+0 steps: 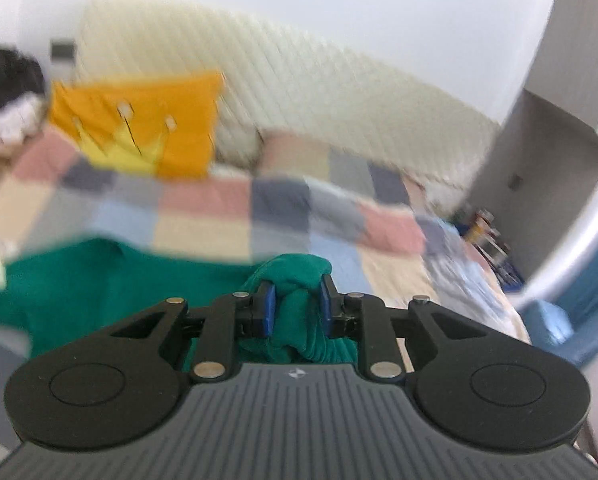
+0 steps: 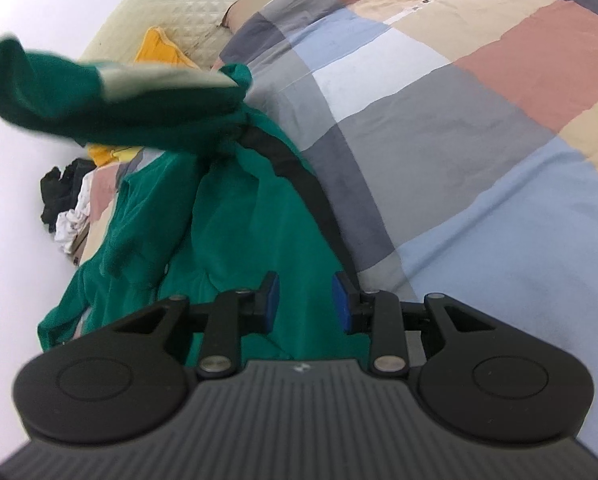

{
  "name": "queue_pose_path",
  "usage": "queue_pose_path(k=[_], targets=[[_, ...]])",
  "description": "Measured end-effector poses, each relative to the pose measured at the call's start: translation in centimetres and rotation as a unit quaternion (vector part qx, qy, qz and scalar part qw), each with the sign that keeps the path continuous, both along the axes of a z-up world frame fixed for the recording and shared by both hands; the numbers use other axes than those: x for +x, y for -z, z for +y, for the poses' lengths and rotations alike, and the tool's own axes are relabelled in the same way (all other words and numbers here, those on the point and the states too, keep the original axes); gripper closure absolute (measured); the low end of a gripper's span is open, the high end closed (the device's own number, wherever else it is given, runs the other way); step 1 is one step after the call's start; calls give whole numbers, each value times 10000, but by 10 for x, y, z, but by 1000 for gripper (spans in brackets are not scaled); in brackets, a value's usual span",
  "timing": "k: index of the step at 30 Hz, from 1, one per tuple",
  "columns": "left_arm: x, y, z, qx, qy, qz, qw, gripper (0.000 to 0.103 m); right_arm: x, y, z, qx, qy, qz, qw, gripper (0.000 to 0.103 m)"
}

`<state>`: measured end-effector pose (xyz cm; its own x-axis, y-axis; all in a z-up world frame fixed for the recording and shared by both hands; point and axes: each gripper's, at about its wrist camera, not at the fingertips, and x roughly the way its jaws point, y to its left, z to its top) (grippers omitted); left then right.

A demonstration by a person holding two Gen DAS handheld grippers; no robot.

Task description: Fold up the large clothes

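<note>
A large green garment (image 1: 99, 292) lies on a patchwork bed cover (image 1: 203, 216). My left gripper (image 1: 297, 300) is shut on a bunched fold of it, lifted above the bed; the view is motion-blurred. In the right wrist view the green garment (image 2: 235, 216) stretches from a raised, blurred part with a pale patch (image 2: 167, 78) at the upper left down to my right gripper (image 2: 307, 300). Green cloth fills the gap between its blue pads (image 2: 273, 300), and the garment's dark edge strip (image 2: 299, 176) runs to the right pad. The grip looks closed on the cloth.
An orange and yellow cloth (image 1: 139, 128) lies near the cream quilted headboard (image 1: 299, 92). A heap of black and white clothes (image 2: 65, 204) sits beside the bed at the left. The checked cover (image 2: 459, 120) spreads wide to the right. A grey cabinet (image 1: 539, 168) stands at the bed's far right.
</note>
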<state>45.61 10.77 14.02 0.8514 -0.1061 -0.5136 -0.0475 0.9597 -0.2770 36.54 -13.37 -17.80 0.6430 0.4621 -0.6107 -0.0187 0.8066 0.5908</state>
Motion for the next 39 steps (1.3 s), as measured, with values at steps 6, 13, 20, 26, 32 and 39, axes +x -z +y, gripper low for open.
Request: queue_pose_path(k=[6, 13, 20, 26, 32, 39], targets=[[-5, -29, 40, 382, -76, -309, 9988, 78, 5, 2, 1, 47, -15, 46, 10000, 70], [-20, 98, 108, 548, -569, 806, 9936, 78, 3, 1, 6, 41, -102, 20, 9999, 70], [-60, 252, 187, -499, -1559, 1876, 9685, 77, 5, 1, 5, 4, -99, 30, 9999, 70], [-86, 311, 212, -1392, -1928, 2015, 9502, 69, 8, 2, 9, -77, -177, 33, 9998, 70], [-99, 290, 186, -967, -1750, 1921, 9608, 32, 7, 1, 12, -106, -262, -29, 9996, 70], [-133, 241, 124, -537, -1580, 1184, 9788, 28, -4, -7, 20, -84, -466, -324, 9984, 70]])
